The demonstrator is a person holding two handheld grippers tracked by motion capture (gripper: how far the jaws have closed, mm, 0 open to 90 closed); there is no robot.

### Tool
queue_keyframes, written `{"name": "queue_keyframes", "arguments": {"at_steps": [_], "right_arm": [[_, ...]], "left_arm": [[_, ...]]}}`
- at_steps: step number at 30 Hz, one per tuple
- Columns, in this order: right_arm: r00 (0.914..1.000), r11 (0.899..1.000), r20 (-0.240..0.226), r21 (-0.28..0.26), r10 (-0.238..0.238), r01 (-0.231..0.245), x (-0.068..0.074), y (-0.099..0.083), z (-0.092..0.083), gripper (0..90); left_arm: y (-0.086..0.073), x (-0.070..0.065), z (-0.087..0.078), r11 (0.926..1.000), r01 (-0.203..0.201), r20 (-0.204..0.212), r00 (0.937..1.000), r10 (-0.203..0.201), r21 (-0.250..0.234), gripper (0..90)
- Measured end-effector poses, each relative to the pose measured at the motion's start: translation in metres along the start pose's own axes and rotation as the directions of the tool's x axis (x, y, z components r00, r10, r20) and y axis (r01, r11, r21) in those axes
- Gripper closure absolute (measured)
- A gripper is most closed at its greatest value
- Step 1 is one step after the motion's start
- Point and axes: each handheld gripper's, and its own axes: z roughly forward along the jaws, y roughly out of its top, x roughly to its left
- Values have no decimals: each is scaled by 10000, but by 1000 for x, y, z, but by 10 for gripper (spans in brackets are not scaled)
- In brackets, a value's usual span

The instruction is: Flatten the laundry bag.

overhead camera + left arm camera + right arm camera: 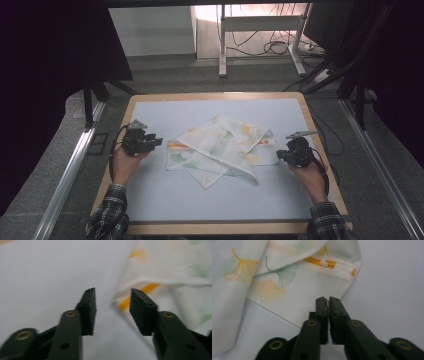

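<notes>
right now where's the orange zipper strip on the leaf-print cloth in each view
High view: orange zipper strip at the cloth's left edge, near the left gripper.
Left gripper view: just beyond the right-hand jaw.
Right gripper view: top centre, with its white pull.
Shared landmark: the cloth's ginkgo-leaf print.

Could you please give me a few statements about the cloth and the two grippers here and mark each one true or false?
1. The patterned cloth lies folded on the pale mat. True.
2. The left gripper has its jaws clamped on the cloth. False: they stand apart, with nothing between them.
3. The right gripper has its jaws together. True.
4. The cloth carries a blue stripe. False: the stripe is yellow-orange.
5. The cloth bears leaf prints. True.
</notes>
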Motion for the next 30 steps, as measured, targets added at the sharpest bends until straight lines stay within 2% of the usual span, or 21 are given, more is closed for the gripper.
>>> {"name": "queue_keyframes", "arguments": {"at_steps": [3, 4, 6, 7, 8, 9, 10, 11, 12, 13, 14, 16, 17, 18, 20, 21, 24, 25, 26, 27, 30], "right_arm": [[10000, 9999, 9, -172, 7, -7, 0, 0, -1, 759], [10000, 9997, -34, -235, 13, -14, -1, -1, -3, 719], [10000, 9996, -21, -268, 28, -29, -1, -2, -3, 702], [10000, 9994, -80, -351, 40, -43, -2, -3, -5, 642], [9999, 9992, -125, -388, 28, -33, -2, -4, -6, 622], [9999, 9992, -125, -388, 28, -33, -2, -4, -6, 622], [9999, 9991, -102, -414, 0, -4, -3, -4, -6, 598], [9999, 9989, -84, -464, -67, 63, -4, -5, -8, 560], [10000, 9985, -62, -551, -46, 43, -5, -5, -8, 544], [10000, 9985, -62, -551, -46, 43, -5, -5, -8, 544], [10000, 9982, -38, -601, -48, 46, -5, -6, -9, 530], [10000, 9978, -16, -663, 12, -13, -8, -6, -11, 502], [10000, 9977, 9, -673, 12, -11, -9, -7, -11, 499], [10000, 9977, 7, -683, 34, -33, -9, -7, -11, 497], [10000, 9978, 14, -666, 38, -37, -10, -7, -11, 495], [10000, 9978, 14, -666, 38, -37, -10, -7, -11, 495], [10000, 9977, -20, -677, -55, 54, -7, -6, -11, 486], [10000, 9977, -20, -677, -55, 54, -7, -6, -11, 486], [9999, 9980, -26, -623, -99, 97, -7, -6, -11, 484], [9999, 9977, -32, -659, -143, 140, -6, -6, -9, 484], [9998, 9980, -48, -609, -171, 168, -5, -6, -9, 484]], "left_arm": [[7, -23, -2, 9965, -775, 613, 9950, 793, -322, 469], [10, -40, 1, 9906, -1322, 935, 9864, 1350, -360, 424], [12, -50, 4, 9878, -1515, 1151, 9812, 1549, -372, 377], [16, -68, 11, 9801, -1949, 1547, 9678, 1985, -378, 356], [16, -68, 11, 9801, -1949, 1547, 9678, 1985, -378, 346], [19, -77, 14, 9754, -2175, 1726, 9600, 2205, -366, 346], [21, -86, 18, 9690, -2440, 1838, 9515, 2468, -380, 331], [24, -103, 27, 9589, -2819, 2207, 9336, 2821, -334, 313], [25, -112, 30, 9517, -3055, 2383, 9225, 3037, -306, 305], [25, -112, 30, 9517, -3055, 2383, 9225, 3037, -306, 301], [25, -122, 35, 9436, -3296, 2592, 9090, 3263, -318, 301], [24, -137, 44, 9370, -3480, 2947, 8927, 3410, -302, 304], [24, -153, 54, 9234, -3832, 3222, 8715, 3698, -232, 306], [24, -160, 60, 9096, -4153, 3321, 8567, 3947, -97, 308], [24, -175, 71, 8888, -4583, 3246, 8410, 4328, 23, 303], [24, -175, 71, 8888, -4583, 3246, 8410, 4328, 23, 304], [19, -187, 94, 8631, -5020, 2657, 8405, 4721, 545, 325], [19, -187, 94, 8631, -5020, 2657, 8405, 4721, 545, 334], [19, -185, 95, 8785, -4759, 2829, 8488, 4466, 410, 334], [19, -183, 95, 8949, -4450, 3238, 8521, 4113, 342, 535], [20, -186, 93, 8826, -4674, 3088, 8477, 4314, 500, 850]]}}
